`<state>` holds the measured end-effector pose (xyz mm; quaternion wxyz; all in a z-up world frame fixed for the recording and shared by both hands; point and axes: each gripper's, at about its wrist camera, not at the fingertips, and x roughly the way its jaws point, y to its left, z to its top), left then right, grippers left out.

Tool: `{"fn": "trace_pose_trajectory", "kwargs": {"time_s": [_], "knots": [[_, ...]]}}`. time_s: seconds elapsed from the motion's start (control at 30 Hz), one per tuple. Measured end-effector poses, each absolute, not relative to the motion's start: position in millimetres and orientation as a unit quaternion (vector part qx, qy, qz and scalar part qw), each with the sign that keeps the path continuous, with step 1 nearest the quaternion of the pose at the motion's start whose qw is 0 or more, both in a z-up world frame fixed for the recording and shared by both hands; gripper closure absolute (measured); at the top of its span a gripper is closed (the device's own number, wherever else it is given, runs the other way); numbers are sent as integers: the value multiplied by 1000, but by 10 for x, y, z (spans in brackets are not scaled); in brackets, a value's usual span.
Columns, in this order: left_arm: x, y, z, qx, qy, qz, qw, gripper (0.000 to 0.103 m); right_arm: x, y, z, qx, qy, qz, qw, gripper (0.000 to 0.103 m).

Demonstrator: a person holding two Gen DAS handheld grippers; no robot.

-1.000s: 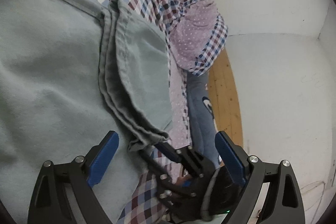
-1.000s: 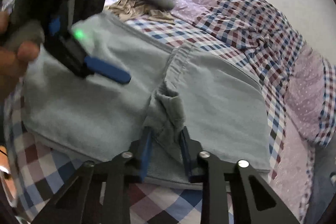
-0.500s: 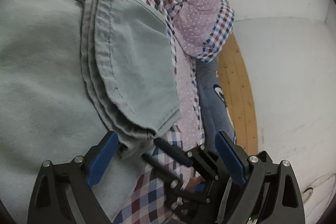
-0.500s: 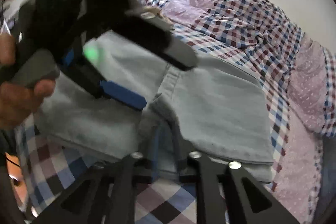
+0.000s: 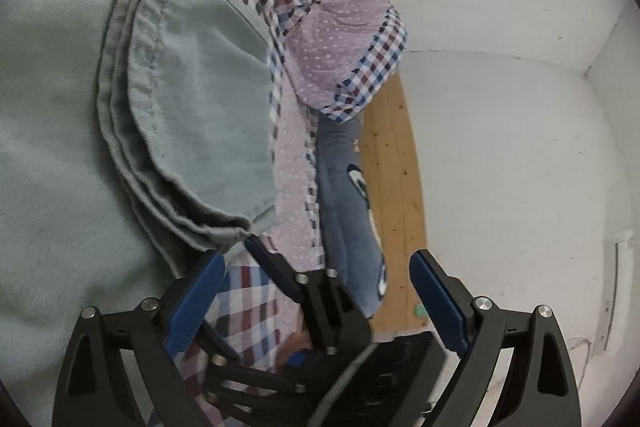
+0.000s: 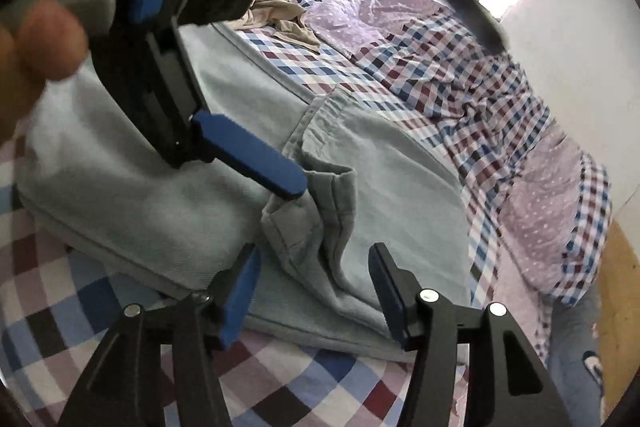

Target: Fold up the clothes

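Cloth lies bunched between your two tools: the pale grey-green cotton garment (image 6: 400,187) is spread on the checked red, blue and white bedsheet (image 6: 304,387), with one section doubled over so that several stitched hems stack along a curved edge (image 5: 132,131). A small rumpled flap (image 6: 316,203) stands up where the layers meet.

Your right gripper (image 6: 314,291) is released, its blue pads spread either side of that flap and holding nothing. Your left gripper (image 5: 316,291) is also spread wide and empty; in the right wrist view one blue pad (image 6: 248,155) of it hovers just beside the flap's top.

The step in hand looks like flattening this fold. Bring one pad down flat on the rumple and press it outward along the hem line, not across it, so the stacked hems do not slide apart. Pin the body of the garment with the other tool while you smooth. The two tools are very near each other, so watch they do not collide. Avoid snagging the bedsheet underneath.
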<state>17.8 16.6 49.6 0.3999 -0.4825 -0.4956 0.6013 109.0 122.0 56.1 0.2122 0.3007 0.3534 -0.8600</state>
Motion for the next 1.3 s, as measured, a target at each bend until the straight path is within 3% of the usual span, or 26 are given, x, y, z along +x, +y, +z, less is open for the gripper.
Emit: {"fn": "trace_pose_trajectory", "kwargs": {"time_s": [0.5, 0.57, 0.63, 0.8, 0.93, 1.13, 1.3], "knots": [[135, 27, 479, -475, -510, 607, 382, 8, 925, 1049, 492, 251, 361, -872, 216, 44], [110, -74, 466, -471, -516, 611, 372, 8, 930, 1012, 497, 246, 370, -869, 216, 48], [87, -178, 437, -468, -523, 615, 359, 8, 945, 973, 489, 242, 378, -868, 214, 61], [22, -354, 342, -468, -532, 625, 328, 8, 946, 922, 478, 244, 385, -865, 209, 72], [-16, -392, 239, -477, -538, 620, 315, 8, 913, 969, 574, 243, 371, -875, 193, 87], [-57, -305, 212, -485, -521, 626, 318, 8, 853, 1175, 906, 237, 284, -910, 189, 89], [-134, -211, 195, -485, -517, 625, 326, 8, 952, 1237, 1044, 217, 271, -917, 197, 89]]}}
